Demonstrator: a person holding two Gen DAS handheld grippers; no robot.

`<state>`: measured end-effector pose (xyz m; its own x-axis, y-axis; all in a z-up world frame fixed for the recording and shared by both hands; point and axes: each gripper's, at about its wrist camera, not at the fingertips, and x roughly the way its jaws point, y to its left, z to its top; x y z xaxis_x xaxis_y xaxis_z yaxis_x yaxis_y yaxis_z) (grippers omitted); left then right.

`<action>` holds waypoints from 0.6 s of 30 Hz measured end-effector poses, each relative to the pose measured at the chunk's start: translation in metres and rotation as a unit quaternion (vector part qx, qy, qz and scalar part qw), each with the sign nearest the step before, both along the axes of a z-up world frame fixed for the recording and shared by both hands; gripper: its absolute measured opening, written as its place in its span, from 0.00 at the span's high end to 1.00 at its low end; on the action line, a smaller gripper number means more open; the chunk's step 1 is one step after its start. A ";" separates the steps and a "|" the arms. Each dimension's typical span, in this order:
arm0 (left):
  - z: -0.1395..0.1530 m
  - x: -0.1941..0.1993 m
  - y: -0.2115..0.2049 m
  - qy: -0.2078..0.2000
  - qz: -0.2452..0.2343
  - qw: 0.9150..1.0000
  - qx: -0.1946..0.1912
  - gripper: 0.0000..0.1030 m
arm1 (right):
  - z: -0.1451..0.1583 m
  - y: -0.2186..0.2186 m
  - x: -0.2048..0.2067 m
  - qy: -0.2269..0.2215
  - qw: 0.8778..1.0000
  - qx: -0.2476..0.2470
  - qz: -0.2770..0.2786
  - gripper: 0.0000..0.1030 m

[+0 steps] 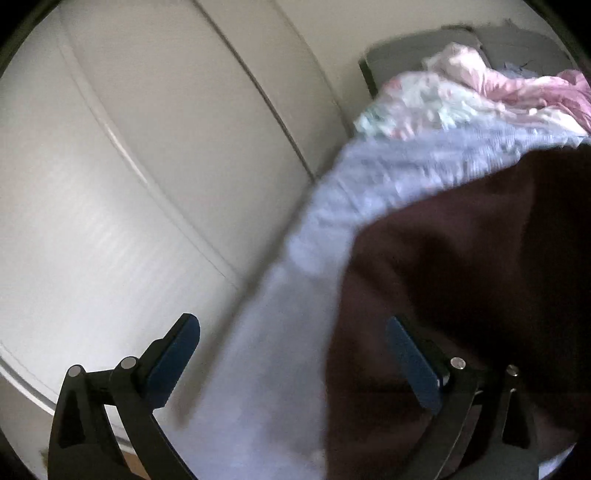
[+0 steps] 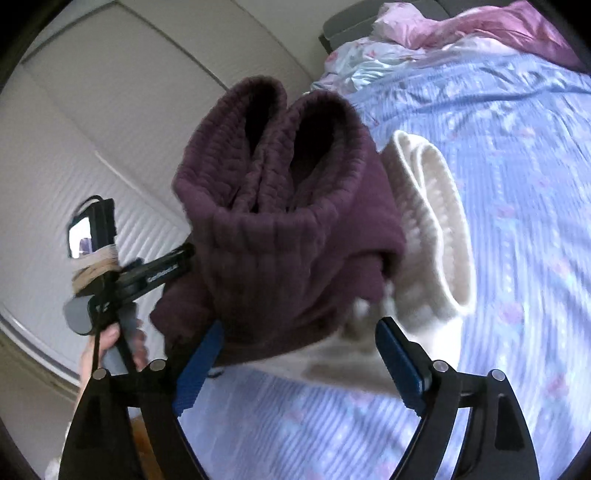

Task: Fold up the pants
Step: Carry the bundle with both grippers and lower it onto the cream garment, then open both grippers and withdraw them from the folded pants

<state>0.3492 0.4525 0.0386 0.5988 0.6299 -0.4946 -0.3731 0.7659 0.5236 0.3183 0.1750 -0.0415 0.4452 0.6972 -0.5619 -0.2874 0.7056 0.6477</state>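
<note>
The dark maroon pants (image 2: 280,229) lie folded into a thick bundle on top of a folded cream garment (image 2: 428,229) on the bed, ribbed waistband facing up. My right gripper (image 2: 299,365) is open, its blue pads just in front of the bundle's near edge, holding nothing. The left gripper (image 2: 173,266) shows in the right wrist view at the bundle's left side, held by a hand. In the left wrist view my left gripper (image 1: 291,354) is open, with the maroon fabric (image 1: 461,277) beside its right finger.
The bed (image 2: 517,184) has a light blue floral sheet. Crumpled pink and pale bedding (image 2: 461,29) lies at its far end by a grey headboard (image 1: 406,55). White wardrobe doors (image 1: 110,166) stand to the left of the bed.
</note>
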 end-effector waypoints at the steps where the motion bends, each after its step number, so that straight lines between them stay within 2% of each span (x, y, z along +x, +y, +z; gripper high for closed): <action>1: 0.011 -0.007 -0.008 -0.014 -0.014 1.000 0.008 0.00 | 0.002 -0.001 -0.012 -0.002 1.000 -0.002 -0.005 0.11; 3: 0.030 -0.020 -0.034 -0.043 -0.061 0.997 0.013 0.00 | 0.007 -0.013 -0.028 -0.016 1.000 0.003 -0.012 0.11; 6: 0.036 -0.016 -0.072 -0.054 -0.110 0.992 -0.008 0.02 | 0.018 -0.036 -0.035 -0.049 0.998 0.000 -0.030 0.11; 8: 0.032 -0.005 -0.096 -0.052 -0.140 0.987 -0.054 0.29 | 0.031 -0.054 -0.044 -0.064 0.997 -0.017 -0.050 0.11; 9: 0.026 0.005 -0.103 -0.046 -0.151 0.983 -0.094 0.35 | 0.038 -0.067 -0.049 -0.076 0.995 -0.021 -0.064 0.11; 10: 0.021 0.014 -0.107 -0.037 -0.153 0.979 -0.131 0.45 | 0.043 -0.077 -0.053 -0.087 0.993 -0.021 -0.072 0.11; 11: 0.010 0.027 -0.111 -0.024 -0.157 0.972 -0.176 0.60 | 0.050 -0.083 -0.055 -0.098 0.991 -0.029 -0.084 0.11; 12: 0.003 0.031 -0.114 -0.020 -0.161 0.966 -0.202 0.67 | 0.055 -0.087 -0.057 -0.106 0.989 -0.042 -0.092 0.11; 14: -0.014 0.037 -0.130 -0.013 -0.185 0.944 -0.274 0.90 | 0.065 -0.092 -0.052 -0.130 0.983 -0.078 -0.107 0.11; 15: -0.016 0.031 -0.143 -0.013 -0.190 0.942 -0.278 0.93 | 0.070 -0.096 -0.053 -0.147 0.979 -0.091 -0.110 0.11; 18: -0.038 0.031 -0.189 0.001 -0.194 0.958 -0.212 0.93 | 0.079 -0.106 -0.057 -0.182 0.970 -0.118 -0.113 0.11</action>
<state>0.3806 0.2635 0.0007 0.7464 0.1015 -0.6577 -0.0161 0.9908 0.1346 0.2612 0.0691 0.0375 0.7701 0.4302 -0.4711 -0.2881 0.8934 0.3448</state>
